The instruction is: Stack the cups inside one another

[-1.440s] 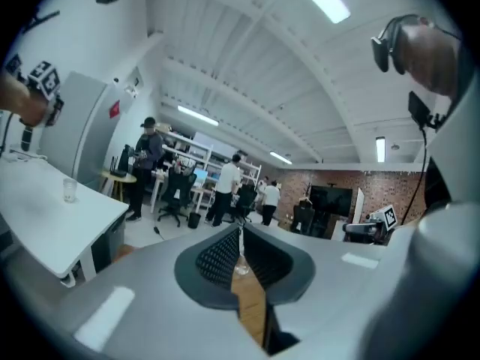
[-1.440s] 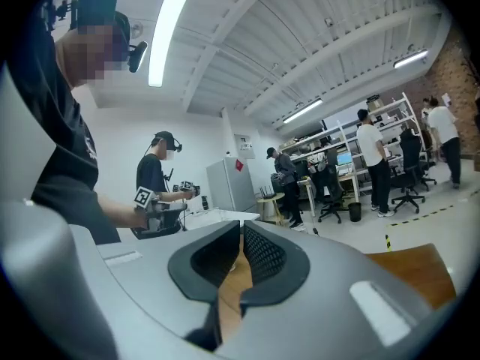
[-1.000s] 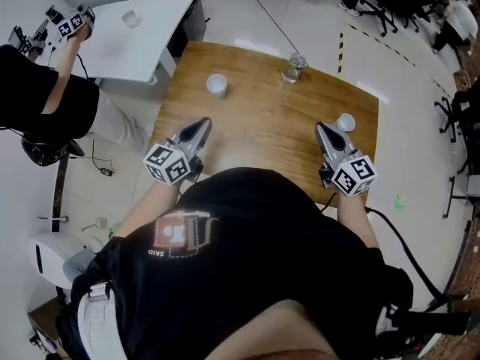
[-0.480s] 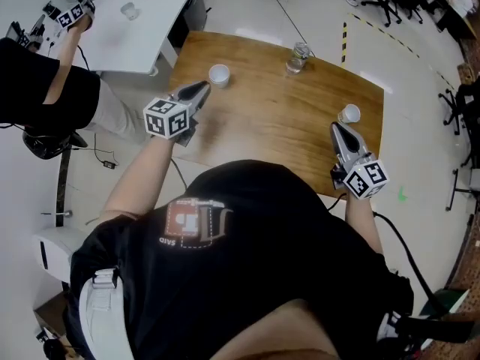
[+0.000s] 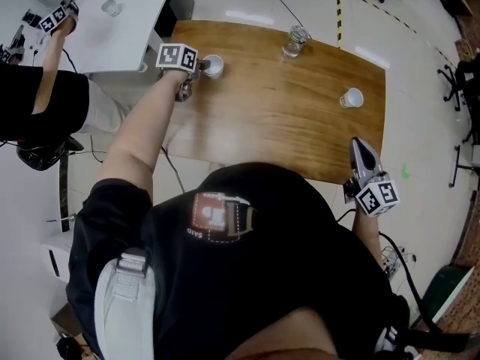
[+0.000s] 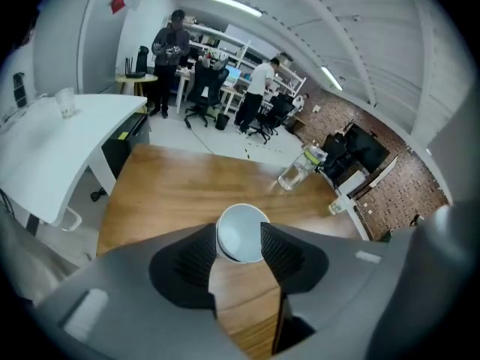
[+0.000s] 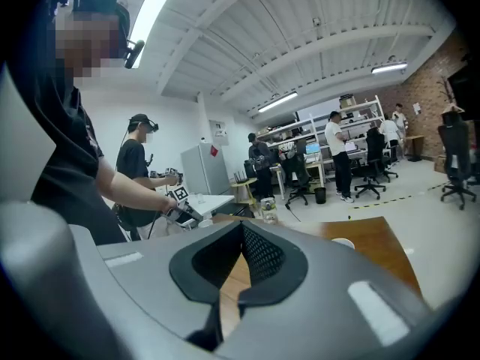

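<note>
One white cup (image 5: 214, 66) stands upright near the far left of the wooden table (image 5: 270, 118). My left gripper (image 5: 201, 67) points down at it from the left. In the left gripper view that cup (image 6: 240, 237) sits between the two pads. The jaws have just been opening and do not clamp the cup. A second white cup (image 5: 351, 97) stands toward the right side of the table and also shows in the right gripper view (image 7: 343, 242). My right gripper (image 5: 359, 144) hovers over the near right edge, well short of that cup. Its jaws (image 7: 241, 227) are shut and empty.
A clear glass jar (image 5: 294, 42) stands at the table's far edge and also shows in the left gripper view (image 6: 300, 169). A white desk (image 5: 127, 21) adjoins the far left corner. Another person (image 5: 37, 88) holding grippers stands at the left. Office chairs and people are farther back.
My left gripper has travelled forward and left, tipped down onto the far left cup, and its jaws have opened around it. My right gripper has drawn back to the near right table edge.
</note>
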